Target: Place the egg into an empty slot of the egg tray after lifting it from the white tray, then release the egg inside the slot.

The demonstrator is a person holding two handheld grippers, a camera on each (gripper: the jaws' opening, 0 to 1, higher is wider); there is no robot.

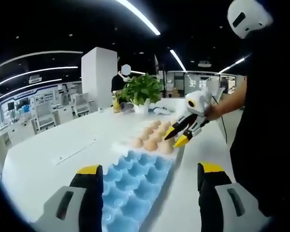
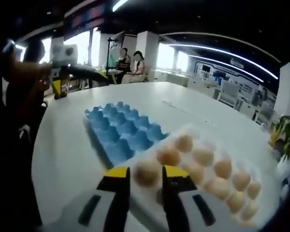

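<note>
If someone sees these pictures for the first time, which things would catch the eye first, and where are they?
The bright blue egg tray stands out, lying empty on the white table between the left gripper jaws. Next to it, the white tray holds rows of pale brown eggs; the right gripper has its open yellow-tipped jaws on either side of the nearest egg. A green potted plant sits beyond the eggs.

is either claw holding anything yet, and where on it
Nothing held. The right claw is open around an egg in the white tray; the left claw is open.

no text, label, brand or number can be read in either view
</note>
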